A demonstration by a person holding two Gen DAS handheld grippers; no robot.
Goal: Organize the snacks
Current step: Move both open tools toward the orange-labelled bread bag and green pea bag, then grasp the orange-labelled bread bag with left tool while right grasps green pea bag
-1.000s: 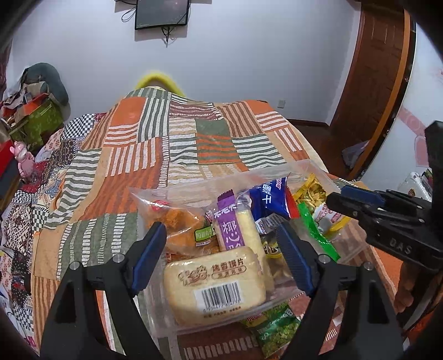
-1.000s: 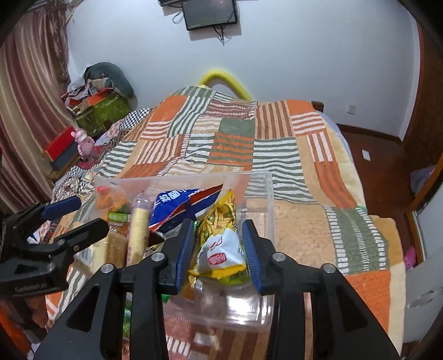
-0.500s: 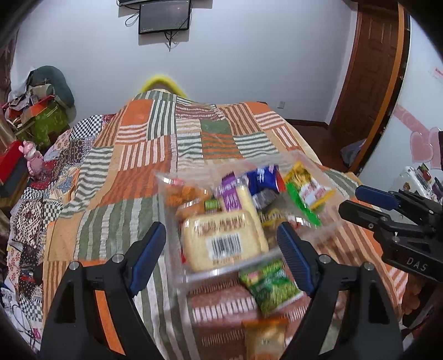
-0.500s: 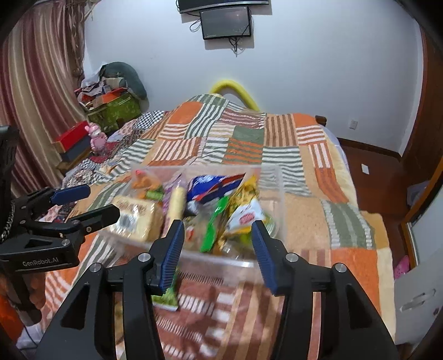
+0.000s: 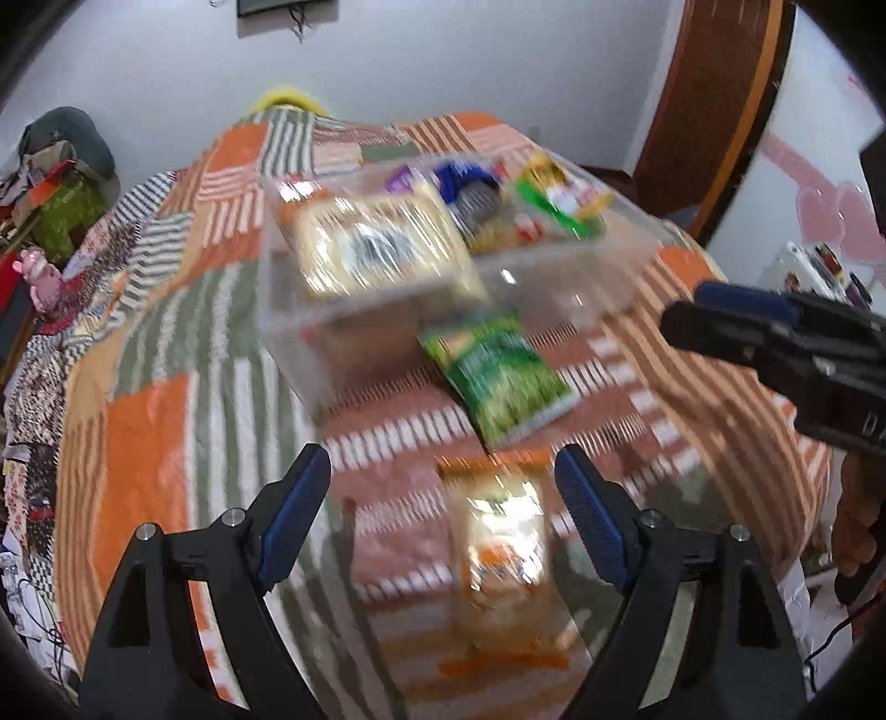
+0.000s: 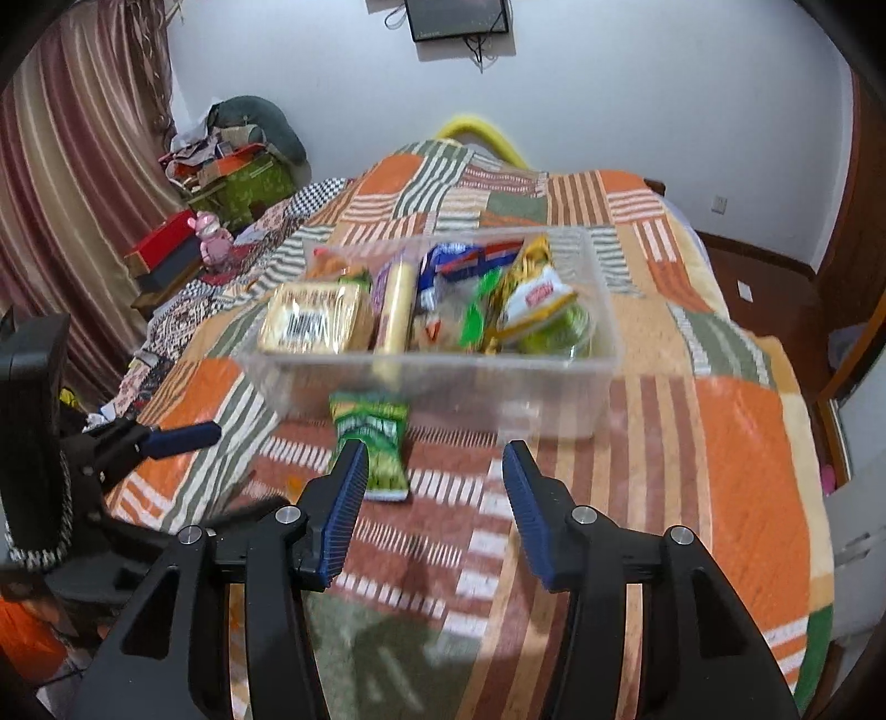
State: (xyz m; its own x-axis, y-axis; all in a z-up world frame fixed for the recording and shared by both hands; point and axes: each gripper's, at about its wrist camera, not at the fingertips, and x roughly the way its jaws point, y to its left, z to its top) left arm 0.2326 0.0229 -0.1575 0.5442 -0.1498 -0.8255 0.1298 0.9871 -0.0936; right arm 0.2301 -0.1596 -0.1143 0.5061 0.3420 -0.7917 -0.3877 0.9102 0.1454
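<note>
A clear plastic bin point(image 5: 576, 293) point(image 6: 559, 404) full of snack packs sits on the patchwork bedspread; a pale bread pack point(image 5: 382, 249) point(image 6: 315, 324) lies at its left end. A green snack packet point(image 5: 498, 382) point(image 6: 374, 443) lies on the bed in front of the bin. An orange and white snack pack point(image 5: 504, 548) lies nearer, between the fingers of my left gripper point(image 5: 443, 520), which is open and empty above it. My right gripper point(image 6: 434, 509) is open and empty, in front of the bin, its left finger beside the green packet.
The bed fills both views. Cluttered boxes, a red box and a pink toy point(image 6: 213, 238) stand by the curtain at the left. A wooden door point(image 5: 714, 99) is at the right. A wall monitor point(image 6: 457, 19) hangs above the headboard.
Both grippers have pulled back from the bin toward the near bed edge. The right gripper has opened wider. The green and the orange packs have come into view.
</note>
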